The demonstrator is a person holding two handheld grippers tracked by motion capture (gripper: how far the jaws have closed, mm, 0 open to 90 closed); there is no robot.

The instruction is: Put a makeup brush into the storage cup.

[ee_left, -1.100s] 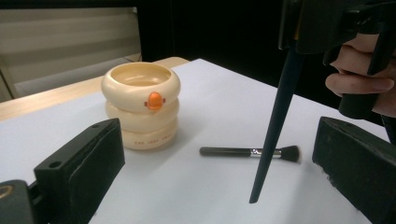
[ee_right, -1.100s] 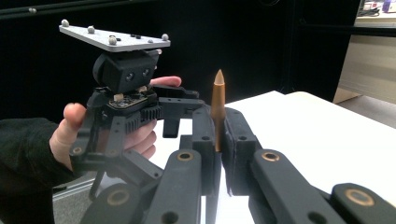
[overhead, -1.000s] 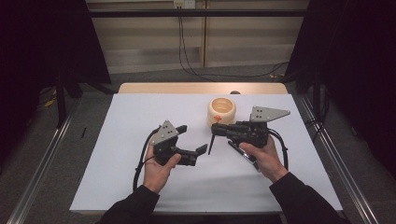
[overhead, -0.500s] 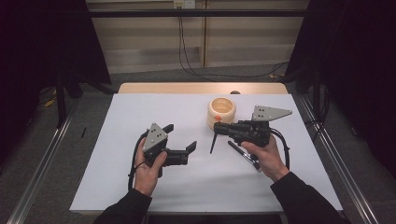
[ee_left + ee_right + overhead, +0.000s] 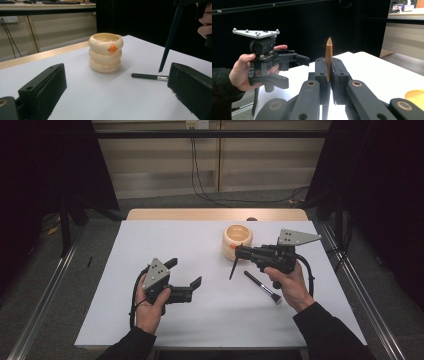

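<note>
Cream ringed holder point(image 5: 237, 240) stands at the far middle of the white table point(image 5: 125, 320), a black brush point(image 5: 262, 286) lying just beside it, while the right gripper point(image 5: 241, 253) clamps a slim brown-tipped brush point(image 5: 328, 58) beside the holder, seemingly for placing inside, and the left gripper point(image 5: 186, 273) waits gaping, empty.

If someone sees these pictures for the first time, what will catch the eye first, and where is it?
The cream ringed holder with an orange dot stands toward the far side of the white table. The right gripper, just in front of the holder, is shut on a thin pointed stick. A black makeup brush lies flat on the table beneath that gripper, while the left gripper is held open at the near left.
</note>
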